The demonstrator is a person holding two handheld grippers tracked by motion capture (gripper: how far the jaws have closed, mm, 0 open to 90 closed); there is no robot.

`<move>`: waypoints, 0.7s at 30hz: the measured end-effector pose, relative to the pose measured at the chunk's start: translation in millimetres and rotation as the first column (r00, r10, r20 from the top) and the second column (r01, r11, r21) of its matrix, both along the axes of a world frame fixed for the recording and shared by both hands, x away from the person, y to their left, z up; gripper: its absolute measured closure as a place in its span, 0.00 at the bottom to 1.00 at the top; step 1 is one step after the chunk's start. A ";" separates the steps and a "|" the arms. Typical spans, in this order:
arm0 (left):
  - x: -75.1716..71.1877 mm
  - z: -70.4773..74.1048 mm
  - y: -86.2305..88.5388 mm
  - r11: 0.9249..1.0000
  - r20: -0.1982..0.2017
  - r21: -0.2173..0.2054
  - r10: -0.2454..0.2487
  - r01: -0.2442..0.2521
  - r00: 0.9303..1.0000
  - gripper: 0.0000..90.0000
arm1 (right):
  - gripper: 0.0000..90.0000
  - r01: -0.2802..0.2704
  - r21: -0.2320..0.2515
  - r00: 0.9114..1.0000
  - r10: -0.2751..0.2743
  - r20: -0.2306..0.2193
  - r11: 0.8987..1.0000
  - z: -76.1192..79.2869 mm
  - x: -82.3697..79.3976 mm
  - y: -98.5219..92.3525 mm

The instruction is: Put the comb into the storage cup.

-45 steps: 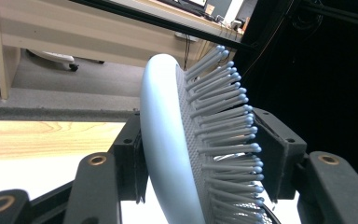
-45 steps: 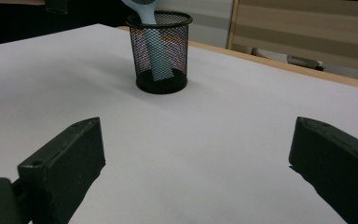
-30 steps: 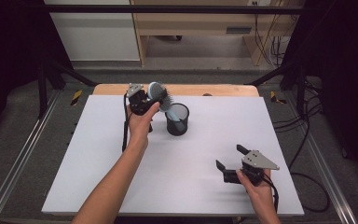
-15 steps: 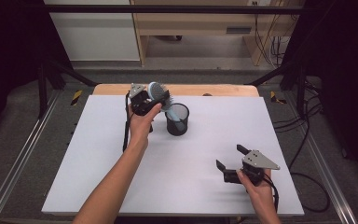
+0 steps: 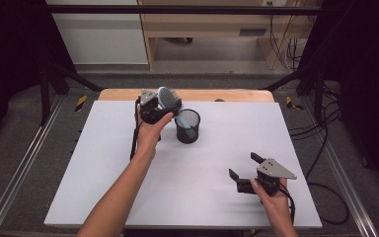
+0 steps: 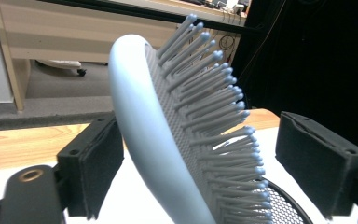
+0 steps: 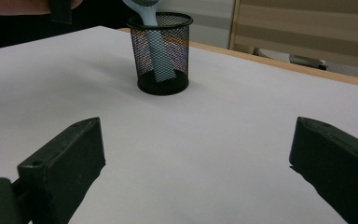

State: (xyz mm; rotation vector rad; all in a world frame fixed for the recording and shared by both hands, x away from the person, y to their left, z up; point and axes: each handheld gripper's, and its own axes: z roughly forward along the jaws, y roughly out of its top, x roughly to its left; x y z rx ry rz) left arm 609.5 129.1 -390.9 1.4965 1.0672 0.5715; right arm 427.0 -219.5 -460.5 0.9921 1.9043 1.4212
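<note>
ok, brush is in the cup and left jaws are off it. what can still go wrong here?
The hairbrush leans tilted in the mesh cup, head well above the rim, so it may tip the cup. The left gripper has just been opening, with the head between its pads; pulling back could snag the bristles.

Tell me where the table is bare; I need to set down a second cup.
Bare: the white table left of the forearm, and between the black mesh cup and right gripper. Crowded: around the cup, pale blue hairbrush and left gripper.
</note>
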 end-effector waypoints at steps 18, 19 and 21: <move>-11.0 -8.9 6.6 0.999 -0.037 0.032 -0.015 0.016 0.999 0.05 | 0.03 0.008 -0.010 1.000 -0.008 0.007 1.000 0.6 -0.9 -1.5; -12.7 -8.4 5.2 0.999 -0.033 0.034 -0.017 0.019 0.999 0.05 | 0.03 0.008 -0.006 1.000 -0.008 0.008 1.000 0.8 -0.9 -1.5; -15.6 -6.4 2.8 0.999 -0.028 0.025 -0.023 0.023 0.999 0.05 | 0.03 0.009 0.000 1.000 -0.009 0.007 1.000 0.7 -0.9 -1.4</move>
